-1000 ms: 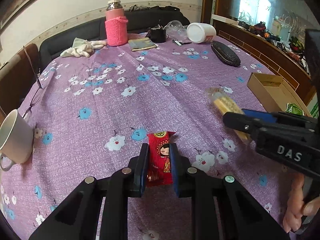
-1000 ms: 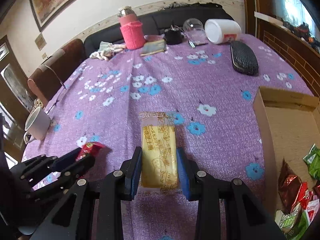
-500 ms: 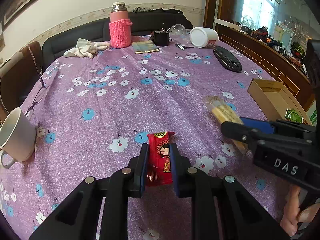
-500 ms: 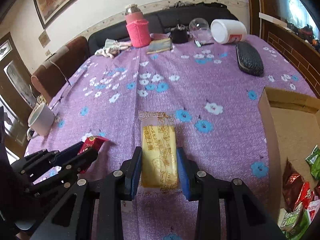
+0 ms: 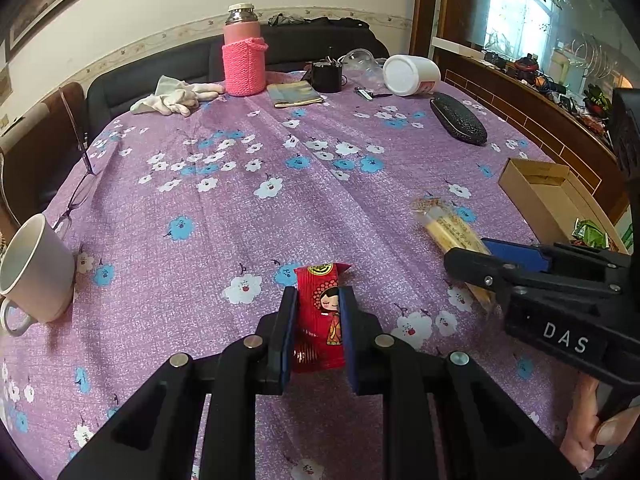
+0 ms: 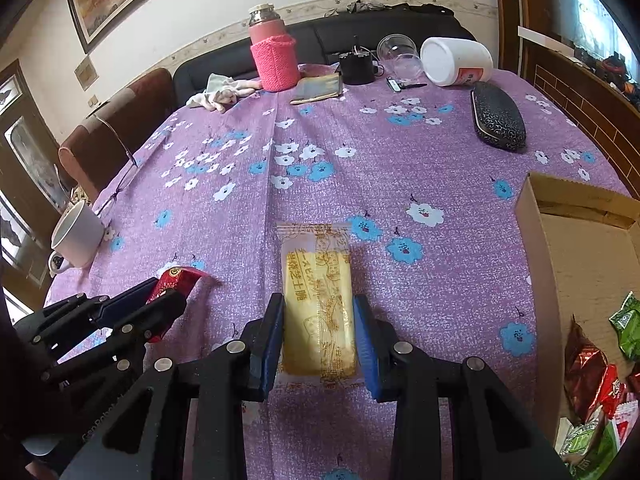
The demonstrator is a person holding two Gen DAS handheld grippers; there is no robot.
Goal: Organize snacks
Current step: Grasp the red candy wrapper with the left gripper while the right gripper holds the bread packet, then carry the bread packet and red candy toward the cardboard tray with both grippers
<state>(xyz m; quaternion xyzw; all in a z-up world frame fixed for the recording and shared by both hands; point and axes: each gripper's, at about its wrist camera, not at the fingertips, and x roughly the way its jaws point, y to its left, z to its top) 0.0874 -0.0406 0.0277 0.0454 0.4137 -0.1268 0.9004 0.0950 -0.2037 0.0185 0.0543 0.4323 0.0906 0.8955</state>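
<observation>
My left gripper (image 5: pixel 318 300) is shut on a red snack packet (image 5: pixel 320 316) with a cartoon girl, held above the purple flowered tablecloth. It also shows at the left of the right wrist view (image 6: pixel 176 284). My right gripper (image 6: pixel 318 312) is shut on a yellow cheese-stick packet (image 6: pixel 318 300), which also shows in the left wrist view (image 5: pixel 450 228). A cardboard box (image 6: pixel 580 240) to the right holds several snack packets (image 6: pixel 596 376) at its near end.
A white mug (image 5: pixel 34 268) and glasses (image 5: pixel 78 200) lie at the left edge. At the far end stand a pink flask (image 5: pixel 244 60), a cloth (image 5: pixel 176 96), a white jar (image 5: pixel 410 76) and a black case (image 5: pixel 458 124).
Both grippers have risen and pulled back a little with their packets still held. The table appears slightly farther away.
</observation>
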